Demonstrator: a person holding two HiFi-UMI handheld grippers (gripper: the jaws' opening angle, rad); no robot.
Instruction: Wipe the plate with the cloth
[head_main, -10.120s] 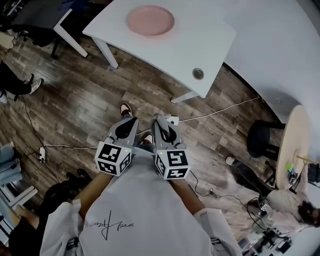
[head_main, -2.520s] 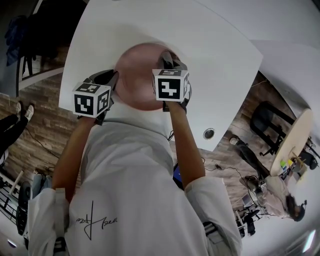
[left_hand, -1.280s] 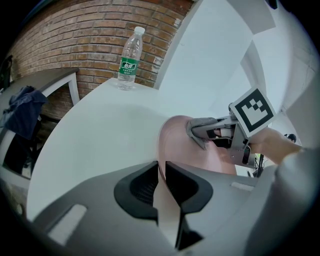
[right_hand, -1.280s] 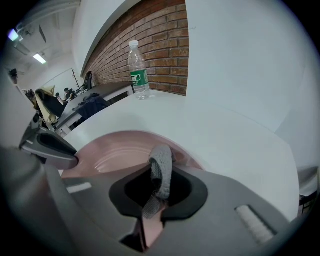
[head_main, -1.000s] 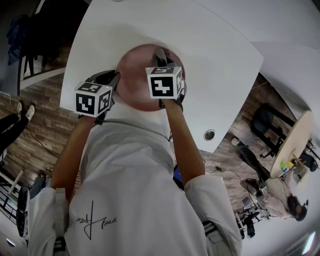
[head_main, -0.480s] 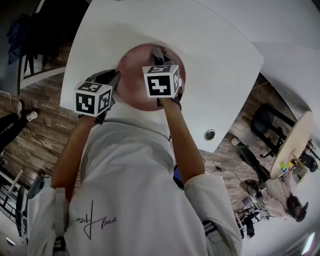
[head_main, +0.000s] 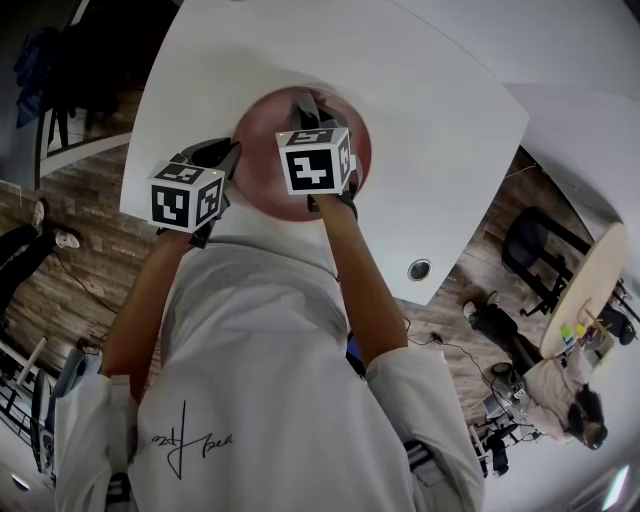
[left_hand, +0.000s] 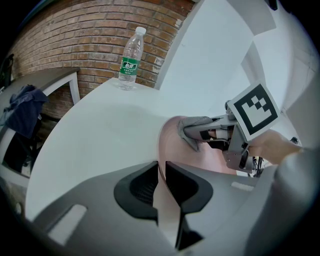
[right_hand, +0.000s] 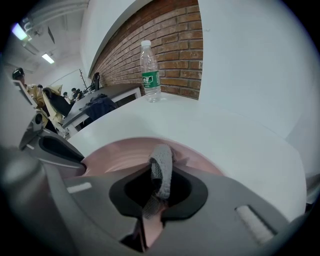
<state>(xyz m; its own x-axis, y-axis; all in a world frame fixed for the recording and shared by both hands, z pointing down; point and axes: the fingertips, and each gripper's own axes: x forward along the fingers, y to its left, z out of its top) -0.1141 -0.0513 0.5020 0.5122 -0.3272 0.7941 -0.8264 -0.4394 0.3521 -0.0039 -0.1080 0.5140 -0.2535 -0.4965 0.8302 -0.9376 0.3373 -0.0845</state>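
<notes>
A pink plate (head_main: 268, 160) lies on the white table (head_main: 440, 130) in front of me. My left gripper (head_main: 231, 152) is shut on the plate's near left rim; in the left gripper view the rim (left_hand: 161, 150) runs between the jaws. My right gripper (head_main: 304, 101) is over the plate, shut on a grey cloth (right_hand: 161, 167) that hangs from its jaws onto the plate (right_hand: 112, 157). The left gripper view shows the cloth (left_hand: 192, 131) pressed on the plate's surface (left_hand: 175, 150) under the right gripper (left_hand: 200, 136).
A clear water bottle with a green label (left_hand: 129, 57) stands at the table's far edge by a brick wall. A round cable hole (head_main: 419, 269) sits near the table's right front edge. A dark garment (left_hand: 22, 107) lies on a side desk. People sit at the far right (head_main: 560, 390).
Over the last second my right gripper has slid leftward across the plate with the cloth. The left gripper has stayed on the rim.
</notes>
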